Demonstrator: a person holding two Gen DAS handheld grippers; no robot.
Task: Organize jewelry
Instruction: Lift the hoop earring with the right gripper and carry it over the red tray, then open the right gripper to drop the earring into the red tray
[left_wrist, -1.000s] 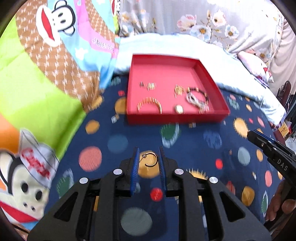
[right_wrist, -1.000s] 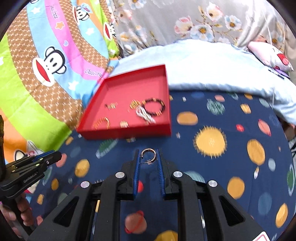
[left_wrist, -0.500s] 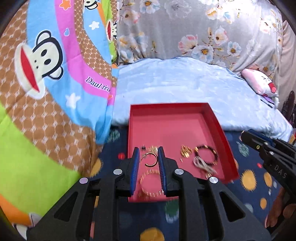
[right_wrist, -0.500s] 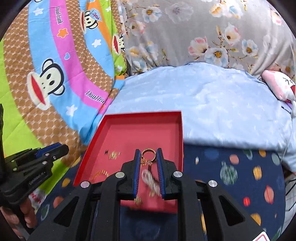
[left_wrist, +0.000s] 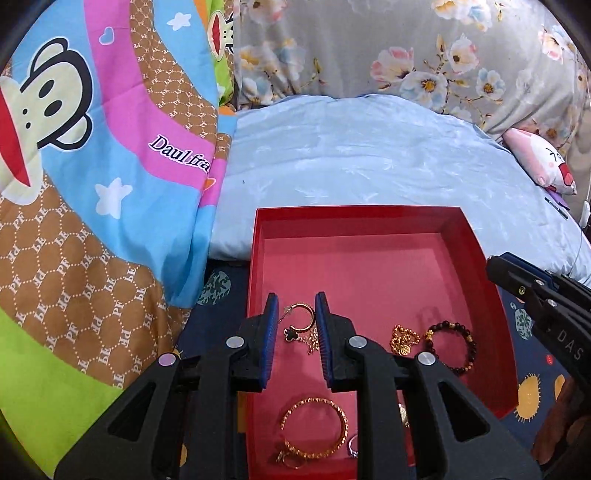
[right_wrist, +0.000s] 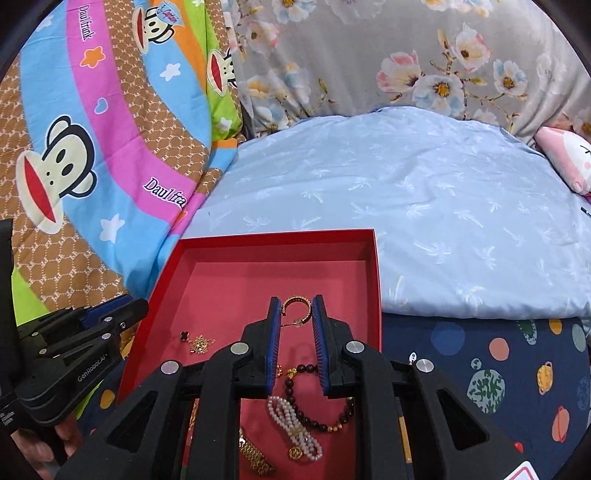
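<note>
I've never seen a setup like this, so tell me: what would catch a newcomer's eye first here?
Probably the red tray lying on the bed, with a gold bangle, a dark bead bracelet and a pearl strand inside. Above it, the left gripper and the right gripper each pinch a small gold hoop earring. A loud monkey-print quilt fills the left.

The tray (left_wrist: 476, 251) lies on the bedspread (right_wrist: 480, 350), before the pillow (left_wrist: 369, 162); a bracelet (left_wrist: 452, 347) lies inside.
</note>
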